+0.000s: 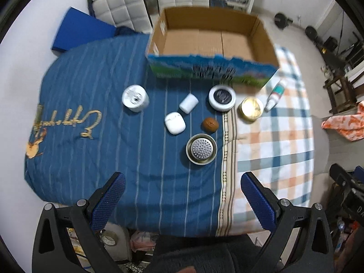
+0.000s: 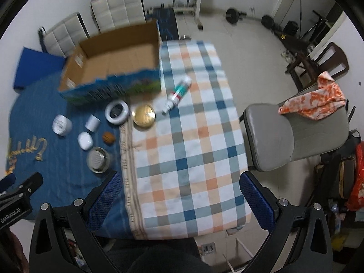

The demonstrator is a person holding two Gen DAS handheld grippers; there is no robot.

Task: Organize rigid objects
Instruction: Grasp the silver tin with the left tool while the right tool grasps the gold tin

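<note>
An open, empty cardboard box (image 1: pixel 211 43) (image 2: pixel 113 61) stands at the back of the cloth-covered table. In front of it lie a white jar (image 1: pixel 135 97) (image 2: pixel 61 125), a small white cylinder (image 1: pixel 188 103) (image 2: pixel 92 122), a white earbud case (image 1: pixel 174 122) (image 2: pixel 85 140), a brown walnut (image 1: pixel 209 125) (image 2: pixel 108 137), a metal strainer cup (image 1: pixel 201 149) (image 2: pixel 98 159), a black-lidded white tin (image 1: pixel 222 97) (image 2: pixel 117 113), a gold tin (image 1: pixel 251 108) (image 2: pixel 144 116) and a tube (image 1: pixel 275 95) (image 2: pixel 177 94). My left gripper (image 1: pixel 183 187) is open, above the near edge. My right gripper (image 2: pixel 180 187) is open over the plaid cloth.
The table carries a blue striped cloth (image 1: pixel 102 136) on the left and a plaid cloth (image 2: pixel 188 136) on the right. A grey chair (image 2: pixel 295 132) with an orange cloth stands to the right. White chairs (image 2: pixel 118 6) and gym gear stand behind.
</note>
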